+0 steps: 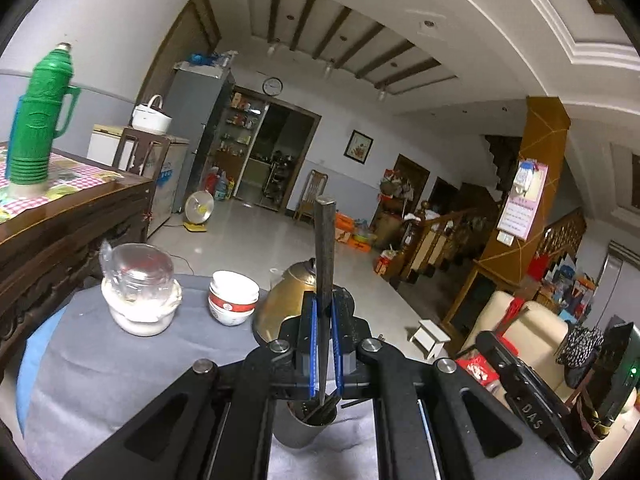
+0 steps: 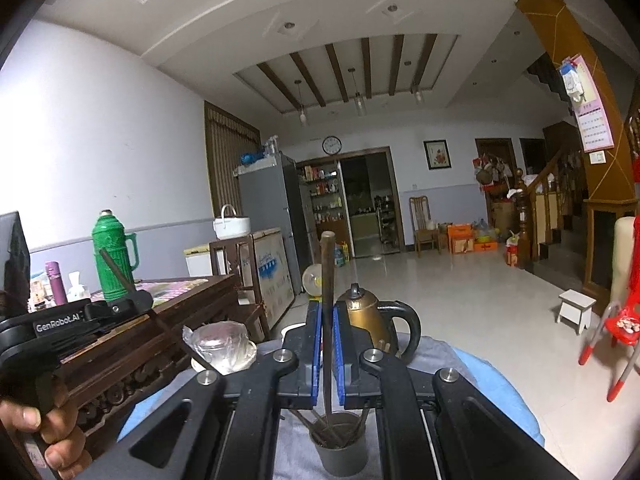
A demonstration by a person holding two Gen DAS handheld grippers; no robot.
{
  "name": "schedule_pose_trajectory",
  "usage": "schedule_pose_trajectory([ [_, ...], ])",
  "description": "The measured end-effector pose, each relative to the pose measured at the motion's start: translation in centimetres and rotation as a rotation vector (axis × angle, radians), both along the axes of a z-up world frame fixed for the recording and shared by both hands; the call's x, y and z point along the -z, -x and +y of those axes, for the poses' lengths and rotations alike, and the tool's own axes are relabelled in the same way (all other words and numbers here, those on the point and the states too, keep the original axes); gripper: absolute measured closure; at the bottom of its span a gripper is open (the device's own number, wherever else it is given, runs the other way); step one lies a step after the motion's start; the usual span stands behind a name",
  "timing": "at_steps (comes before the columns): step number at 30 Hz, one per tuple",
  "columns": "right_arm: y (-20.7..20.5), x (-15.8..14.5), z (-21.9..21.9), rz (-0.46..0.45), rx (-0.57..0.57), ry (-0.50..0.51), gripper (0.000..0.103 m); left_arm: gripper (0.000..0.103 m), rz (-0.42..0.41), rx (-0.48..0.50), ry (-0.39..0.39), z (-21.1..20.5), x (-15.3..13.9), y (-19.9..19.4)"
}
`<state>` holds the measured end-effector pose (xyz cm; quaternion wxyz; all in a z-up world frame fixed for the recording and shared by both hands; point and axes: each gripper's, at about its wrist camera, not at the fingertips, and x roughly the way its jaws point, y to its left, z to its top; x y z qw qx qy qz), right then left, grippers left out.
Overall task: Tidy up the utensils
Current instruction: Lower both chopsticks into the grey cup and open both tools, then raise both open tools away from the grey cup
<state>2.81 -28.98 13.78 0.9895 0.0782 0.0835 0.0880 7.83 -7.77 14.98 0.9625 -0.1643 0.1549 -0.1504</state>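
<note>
In the left wrist view we see our left hand-held gripper (image 1: 325, 344) clamped on a single dark chopstick (image 1: 325, 256), its blue pads (image 1: 314, 344) pressed against the stick from both sides. The chopstick stands nearly upright, its blunt top rising well above the fingertips and its thin lower end reaching down over a grey utensil cup (image 1: 306, 426) that sits on the grey-covered table (image 1: 120, 380) directly below us. More dark sticks lean inside that cup.

In the right wrist view our right hand-held gripper (image 2: 328, 352) is likewise clamped on a dark chopstick (image 2: 327, 280), held upright between blue pads (image 2: 317, 352), with its lower tip just above or inside the same grey utensil cup (image 2: 342, 450); we cannot tell which. Several other chopsticks rest in the cup, leaning against its wall.

At the left edge of that view the left hand-held gripper (image 2: 138, 300) shows with its chopstick (image 2: 116, 276) tilted, and a hand (image 2: 52, 440) grips its handle.

Behind the cup on the table stand a brass-coloured kettle (image 2: 368, 312) with a black handle, a stack of white bowls (image 1: 234, 298) with red markings, and a clear glass jar (image 1: 138, 276) sitting in a white bowl. A green thermos (image 1: 42, 120) stands on the wooden sideboard beside the table.
</note>
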Motion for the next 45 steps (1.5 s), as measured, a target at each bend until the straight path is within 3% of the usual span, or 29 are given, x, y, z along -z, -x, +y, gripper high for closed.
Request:
schedule_pose_trajectory([
  [14, -6.5, 5.4, -0.6, 0.170, -0.009, 0.040, 0.097, 0.096, 0.167, 0.035, -0.072, -3.5, 5.1, -6.1],
  [27, -9.1, 7.5, 0.6, 0.260, -0.035, 0.068, 0.097, 0.096, 0.258, 0.053, -0.128, -5.0, 7.1, -8.3],
  [37, -11.2, 10.0, 0.7, 0.379, -0.052, 0.054, 0.094, 0.096, 0.337, 0.063, -0.153, -5.4, 9.0, -9.4],
  [39, -10.6, 9.4, 0.4, 0.358, -0.022, 0.060, 0.085, 0.086, 0.321, 0.054, -0.140, -4.8, 8.4, -8.9],
  [40, -10.1, 9.0, 0.1, 0.343, -0.012, 0.057, 0.067, 0.081, 0.309, 0.050, -0.136, -4.6, 8.1, -8.6],
  [41, -9.6, 8.5, -0.1, 0.325, 0.001, 0.051, 0.034, 0.066, 0.288, 0.039, -0.134, -4.2, 7.5, -8.0],
  [42, -8.8, 7.8, -0.5, 0.290, 0.022, 0.038, 0.026, 0.055, 0.267, 0.029, -0.129, -3.9, 7.0, -7.5],
  [45, -7.1, 6.3, -1.2, 0.245, 0.067, 0.044, 0.024, 0.050, 0.224, -0.006, -0.121, -2.8, 5.7, -5.9],
])
